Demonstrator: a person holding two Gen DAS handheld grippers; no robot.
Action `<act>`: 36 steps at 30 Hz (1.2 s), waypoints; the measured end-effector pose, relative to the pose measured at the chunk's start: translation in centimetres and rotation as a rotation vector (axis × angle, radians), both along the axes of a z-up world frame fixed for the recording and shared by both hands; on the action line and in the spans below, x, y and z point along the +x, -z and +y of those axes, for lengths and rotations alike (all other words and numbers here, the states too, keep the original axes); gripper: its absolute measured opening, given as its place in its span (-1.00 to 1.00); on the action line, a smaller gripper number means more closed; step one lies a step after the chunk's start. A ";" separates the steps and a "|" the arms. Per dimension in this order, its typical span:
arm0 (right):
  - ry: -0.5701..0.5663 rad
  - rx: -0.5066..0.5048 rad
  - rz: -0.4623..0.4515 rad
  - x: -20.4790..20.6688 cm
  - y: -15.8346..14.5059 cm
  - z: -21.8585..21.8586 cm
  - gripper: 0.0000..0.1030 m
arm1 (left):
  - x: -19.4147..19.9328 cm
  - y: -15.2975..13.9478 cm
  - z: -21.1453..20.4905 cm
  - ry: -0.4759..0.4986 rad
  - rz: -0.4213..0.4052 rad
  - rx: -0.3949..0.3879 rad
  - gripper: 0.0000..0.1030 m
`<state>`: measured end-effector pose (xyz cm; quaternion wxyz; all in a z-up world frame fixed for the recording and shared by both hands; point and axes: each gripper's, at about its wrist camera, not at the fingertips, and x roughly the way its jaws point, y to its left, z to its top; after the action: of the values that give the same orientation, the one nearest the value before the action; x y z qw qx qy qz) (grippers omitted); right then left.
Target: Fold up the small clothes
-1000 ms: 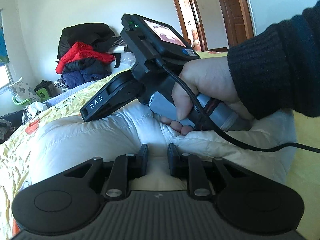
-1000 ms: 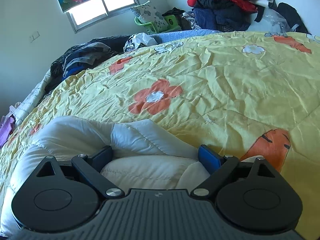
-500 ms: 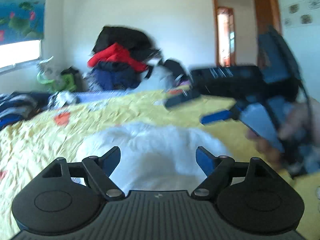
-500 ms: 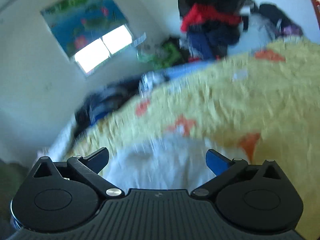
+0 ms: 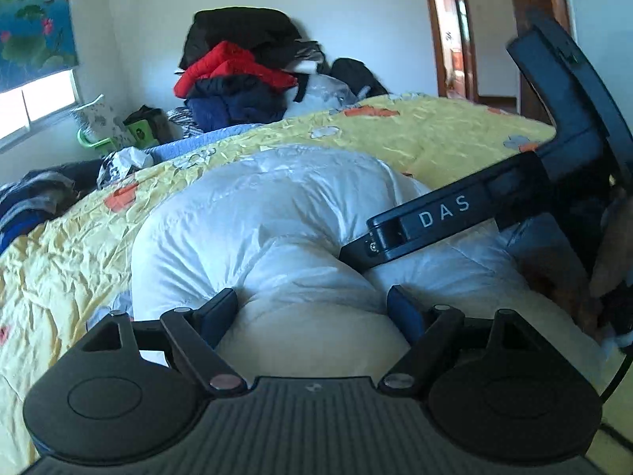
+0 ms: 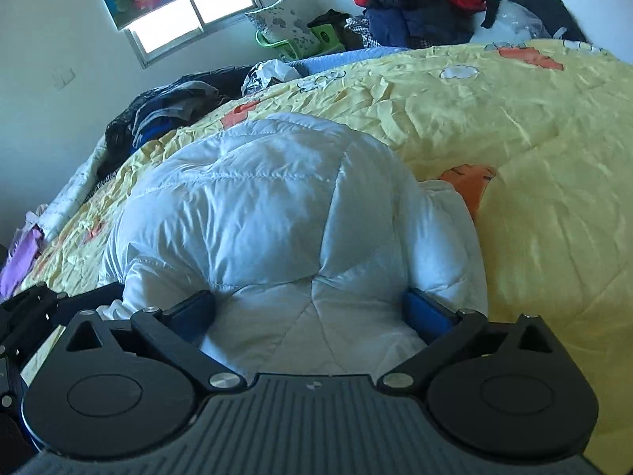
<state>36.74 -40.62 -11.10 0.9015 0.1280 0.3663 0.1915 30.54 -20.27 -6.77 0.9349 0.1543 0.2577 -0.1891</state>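
Note:
A white puffy quilted garment [image 5: 277, 213] lies bunched in a mound on the yellow flowered bedspread [image 5: 71, 261]; it also shows in the right wrist view [image 6: 257, 206]. My left gripper [image 5: 312, 308] is open, its fingers spread around a bulge at the garment's near edge. My right gripper [image 6: 308, 312] is open too, its fingers straddling the near side of the mound. The right gripper's body, marked DAS [image 5: 443, 209], rests against the garment on the right of the left wrist view. The left gripper's body [image 6: 23, 316] shows at the left edge of the right wrist view.
A pile of red, navy and black clothes [image 5: 237, 75] sits beyond the bed's far edge. Dark clothes [image 6: 166, 111] lie at the bed's left side. A window [image 6: 190, 12] and a wooden doorway [image 5: 455, 31] are behind. A green basket [image 6: 277, 43] stands near the window.
The left gripper opened from nearly shut on the garment. Both grippers swung up and came back down, and now sit open against the garment, which is bunched into a higher mound.

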 end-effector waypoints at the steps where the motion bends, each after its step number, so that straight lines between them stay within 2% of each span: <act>1: -0.002 0.006 0.014 0.0 -0.6 -0.1 0.98 | 0.0 -0.8 0.6 0.012 0.015 -0.020 0.62; 2: 0.004 0.037 0.033 0.2 -1.4 -0.5 0.96 | 0.0 -1.8 1.7 0.023 0.033 -0.059 0.63; 3: 0.022 0.115 0.045 0.1 -2.5 -1.6 0.93 | -0.3 -2.7 2.9 0.028 0.042 -0.107 0.63; 5: 0.055 0.322 0.003 -1.3 -4.1 -5.0 1.00 | -1.5 -5.0 6.2 0.014 0.017 -0.210 0.64; 7: 0.070 0.401 0.016 -2.0 -4.5 -8.0 0.99 | -2.1 -6.4 9.9 -0.003 0.016 -0.334 0.74; 9: 0.101 0.363 0.116 -1.4 -3.4 -10.2 0.98 | -0.6 -6.4 13.5 -0.053 0.139 -0.486 0.92; 11: 0.145 0.369 0.232 -0.9 -1.4 -11.8 0.99 | 2.4 -3.8 16.7 -0.119 0.385 -0.696 0.92; 12: 0.140 0.424 0.294 -0.5 -0.2 -12.5 0.97 | 3.4 -2.3 17.4 -0.177 0.471 -0.740 0.90; 13: 0.131 0.465 0.337 -0.3 0.9 -12.8 0.95 | 4.1 -1.2 17.6 -0.209 0.525 -0.751 0.90; 15: 0.105 0.513 0.334 -0.5 1.8 -12.7 0.96 | 5.1 0.5 17.5 -0.212 0.586 -0.782 0.90; 18: 0.052 0.569 0.343 -0.3 2.3 -12.1 1.00 | 6.2 2.6 17.3 -0.200 0.694 -0.928 0.91; 19: 0.019 0.565 0.345 0.0 2.4 -11.6 1.00 | 6.6 3.3 17.0 -0.194 0.714 -0.955 0.92; 22: -0.032 0.534 0.346 0.6 2.1 -9.4 1.00 | 7.2 4.7 16.0 -0.178 0.740 -0.997 0.94; 24: -0.052 0.533 0.357 1.2 2.2 -8.0 0.99 | 7.3 4.3 15.3 -0.185 0.734 -0.984 0.86; 25: -0.065 0.514 0.345 1.2 2.1 -7.1 0.95 | 7.3 3.9 15.1 -0.186 0.726 -0.973 0.74; 27: -0.110 0.461 0.318 1.0 1.5 -5.7 0.88 | 7.7 2.9 14.8 -0.172 0.712 -0.942 0.32; 30: -0.134 0.451 0.322 0.9 1.2 -4.3 0.57 | 8.2 1.4 15.3 -0.132 0.709 -0.900 0.05; 31: -0.139 0.468 0.316 0.8 1.1 -3.9 0.36 | 8.3 0.9 15.8 -0.127 0.698 -0.889 0.03; 33: -0.159 0.499 0.291 0.4 0.7 -2.8 0.21 | 8.4 0.2 17.3 -0.136 0.676 -0.874 0.02; 36: -0.206 0.510 0.290 0.5 0.5 0.5 0.20 | 8.1 -0.5 20.3 -0.167 0.646 -0.863 0.02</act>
<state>37.25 -40.15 -11.55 0.7547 0.3382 0.4422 0.3473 38.60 0.02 -6.24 0.7984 -0.3303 0.4423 -0.2405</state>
